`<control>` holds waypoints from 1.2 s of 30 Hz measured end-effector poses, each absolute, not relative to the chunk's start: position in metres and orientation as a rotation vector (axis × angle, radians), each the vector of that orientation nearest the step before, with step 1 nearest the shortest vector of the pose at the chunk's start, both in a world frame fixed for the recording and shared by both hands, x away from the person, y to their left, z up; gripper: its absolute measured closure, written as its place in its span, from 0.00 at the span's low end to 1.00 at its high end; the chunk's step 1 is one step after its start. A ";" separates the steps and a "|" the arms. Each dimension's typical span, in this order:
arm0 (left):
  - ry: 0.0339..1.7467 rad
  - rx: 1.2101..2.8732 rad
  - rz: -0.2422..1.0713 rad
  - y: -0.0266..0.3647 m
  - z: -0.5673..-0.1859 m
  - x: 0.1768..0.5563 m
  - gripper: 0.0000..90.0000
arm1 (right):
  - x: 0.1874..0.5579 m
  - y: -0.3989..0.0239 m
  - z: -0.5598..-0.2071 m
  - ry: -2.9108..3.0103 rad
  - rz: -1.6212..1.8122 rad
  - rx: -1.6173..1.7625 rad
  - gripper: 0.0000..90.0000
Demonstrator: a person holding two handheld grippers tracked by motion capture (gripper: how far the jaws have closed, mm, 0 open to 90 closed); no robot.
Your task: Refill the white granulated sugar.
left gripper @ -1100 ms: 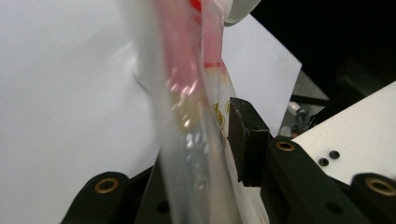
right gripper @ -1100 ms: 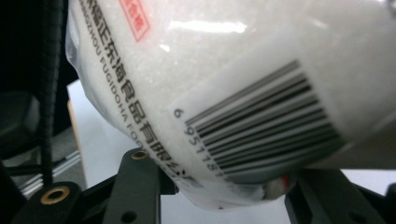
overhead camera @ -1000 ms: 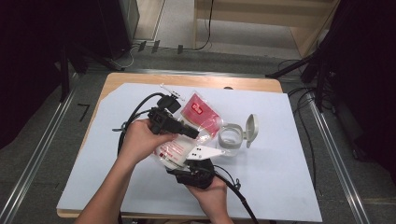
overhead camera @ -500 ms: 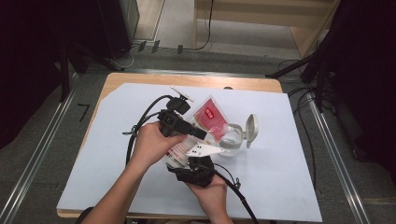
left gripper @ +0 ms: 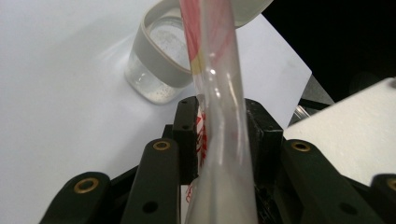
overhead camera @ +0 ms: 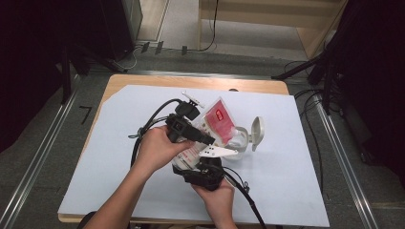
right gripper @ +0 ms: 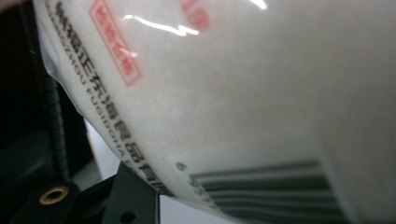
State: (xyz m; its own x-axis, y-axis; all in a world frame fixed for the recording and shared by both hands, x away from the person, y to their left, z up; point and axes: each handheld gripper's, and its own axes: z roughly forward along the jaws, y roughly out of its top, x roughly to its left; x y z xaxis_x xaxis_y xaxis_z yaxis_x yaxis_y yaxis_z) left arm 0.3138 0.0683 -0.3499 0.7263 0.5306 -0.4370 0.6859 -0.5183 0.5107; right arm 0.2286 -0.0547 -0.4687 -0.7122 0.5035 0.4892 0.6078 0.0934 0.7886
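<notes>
The bag of white powder [overhead camera: 217, 121] is now tipped over the open jar [overhead camera: 241, 138] on the surface [overhead camera: 296, 181]. The left tongs [left gripper: 219, 135], lately widening, are still pinched on it; the right tongs [overhead camera: 203, 167] are clamped on its bottom. Pouring looks imminent.

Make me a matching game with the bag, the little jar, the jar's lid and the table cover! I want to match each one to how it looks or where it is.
Things:
1. bag
2. jar
3. lid
4. table cover

Descriptions:
A. flipped open, standing up beside the rim
B. pale sheet spread flat over the wooden table
C. clear plastic with red print and white powder, held up between the two claws
D. see-through, open at the top, standing on the sheet

Pairs: 1-C, 2-D, 3-A, 4-B
</notes>
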 end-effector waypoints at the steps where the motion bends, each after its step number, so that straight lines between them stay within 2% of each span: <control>1: 0.917 2.240 -0.305 0.069 -0.349 0.314 0.78 | 0.229 -0.055 -0.468 -2.246 -1.712 -1.147 0.66; 3: 0.904 2.219 -0.321 0.071 -0.347 0.315 0.87 | 0.227 -0.055 -0.465 -2.332 -1.723 -1.154 0.66; 8: 0.929 2.237 -0.339 0.068 -0.346 0.318 0.91 | 0.226 -0.052 -0.462 -2.417 -1.698 -1.131 0.64; 19: 0.941 2.213 -0.358 0.057 -0.331 0.328 0.88 | 0.232 -0.048 -0.456 -2.414 -1.740 -1.108 0.60; 30: 0.939 2.262 -0.326 0.053 -0.341 0.328 0.87 | 0.233 -0.054 -0.465 -2.253 -1.758 -1.207 0.67; 36: 0.944 2.287 -0.318 0.050 -0.344 0.327 0.82 | 0.235 -0.058 -0.469 -2.178 -1.755 -1.225 0.67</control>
